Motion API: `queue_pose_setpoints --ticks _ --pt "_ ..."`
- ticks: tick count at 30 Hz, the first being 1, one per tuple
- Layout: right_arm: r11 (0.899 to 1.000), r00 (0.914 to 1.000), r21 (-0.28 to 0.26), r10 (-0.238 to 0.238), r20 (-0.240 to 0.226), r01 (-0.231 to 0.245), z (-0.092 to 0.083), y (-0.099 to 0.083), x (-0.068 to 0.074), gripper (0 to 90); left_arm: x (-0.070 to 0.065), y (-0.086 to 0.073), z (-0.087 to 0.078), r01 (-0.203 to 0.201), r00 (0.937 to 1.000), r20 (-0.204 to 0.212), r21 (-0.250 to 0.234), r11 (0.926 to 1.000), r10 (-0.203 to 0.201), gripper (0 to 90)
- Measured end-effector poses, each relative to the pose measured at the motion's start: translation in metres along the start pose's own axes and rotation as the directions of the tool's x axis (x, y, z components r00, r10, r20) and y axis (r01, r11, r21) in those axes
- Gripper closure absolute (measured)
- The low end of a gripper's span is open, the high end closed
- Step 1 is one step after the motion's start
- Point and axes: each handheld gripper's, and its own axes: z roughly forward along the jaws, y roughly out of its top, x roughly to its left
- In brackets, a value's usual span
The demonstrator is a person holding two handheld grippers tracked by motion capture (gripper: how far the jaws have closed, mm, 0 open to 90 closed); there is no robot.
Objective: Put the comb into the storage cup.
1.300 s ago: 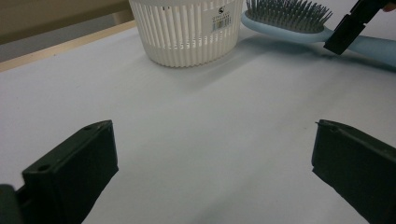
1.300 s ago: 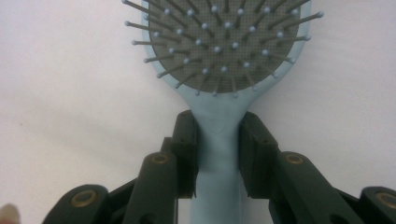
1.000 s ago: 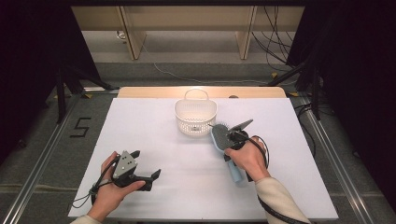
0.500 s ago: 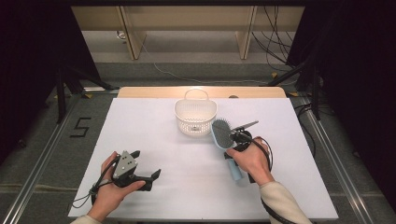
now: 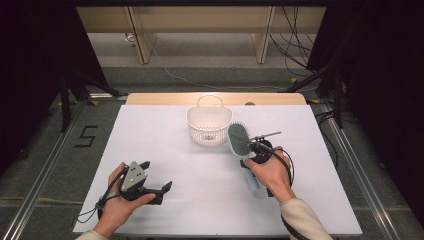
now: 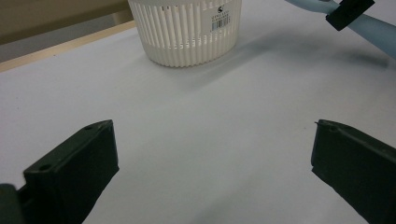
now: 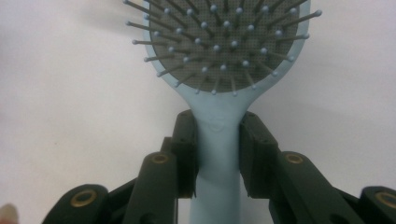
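Observation:
A light-blue hairbrush (image 5: pixel 239 142) with a grey bristle pad is held off the white table, its head next to the white slatted basket (image 5: pixel 209 124). My right gripper (image 5: pixel 251 156) is shut on the brush's neck (image 7: pixel 218 140); both pads press its sides, bristles facing the camera. A corner of the brush handle (image 6: pixel 373 29) and a black jaw tip show at the top right of the left gripper view. My left gripper (image 5: pixel 156 181) rests low near the table's front left, open, with bare table between its jaws (image 6: pixel 212 154). The basket (image 6: pixel 187 30) stands ahead of it.
The white table top (image 5: pixel 165 150) has a wooden strip along its far edge (image 5: pixel 215 98). Cables trail from both grippers. Beyond the table lie a grey floor, dark stands and wooden furniture legs. A "5" mark sits on the floor at the left.
The right hand has shifted the brush slightly toward the basket and a little upward. The left hand has stayed put.

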Motion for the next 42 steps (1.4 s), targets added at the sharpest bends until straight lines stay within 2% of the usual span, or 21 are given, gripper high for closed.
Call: queue_pose_setpoints --ticks 6,21,37,42 --pt "0.999 0.9999 -0.043 -0.012 -0.001 0.012 -0.003 0.000 -0.002 70.6 0.000 0.000 0.000 0.000 1.0000 0.001 0.000 1.0000 0.000 0.1" --pt "0.995 0.9998 -0.098 -0.020 0.009 0.021 -0.009 0.001 -0.002 70.6 0.000 0.000 0.000 -0.001 1.0000 0.001 -0.001 1.0000 0.001 0.0" --pt "0.985 0.9993 -0.172 -0.030 0.024 0.033 -0.015 0.002 -0.003 70.6 0.000 0.000 -0.001 0.002 1.0000 0.002 -0.002 1.0000 -0.002 0.1" --pt "0.977 0.9982 -0.203 -0.054 0.028 0.058 -0.017 0.003 -0.003 70.6 0.000 0.000 0.000 0.001 1.0000 0.002 -0.002 1.0000 -0.001 0.1"
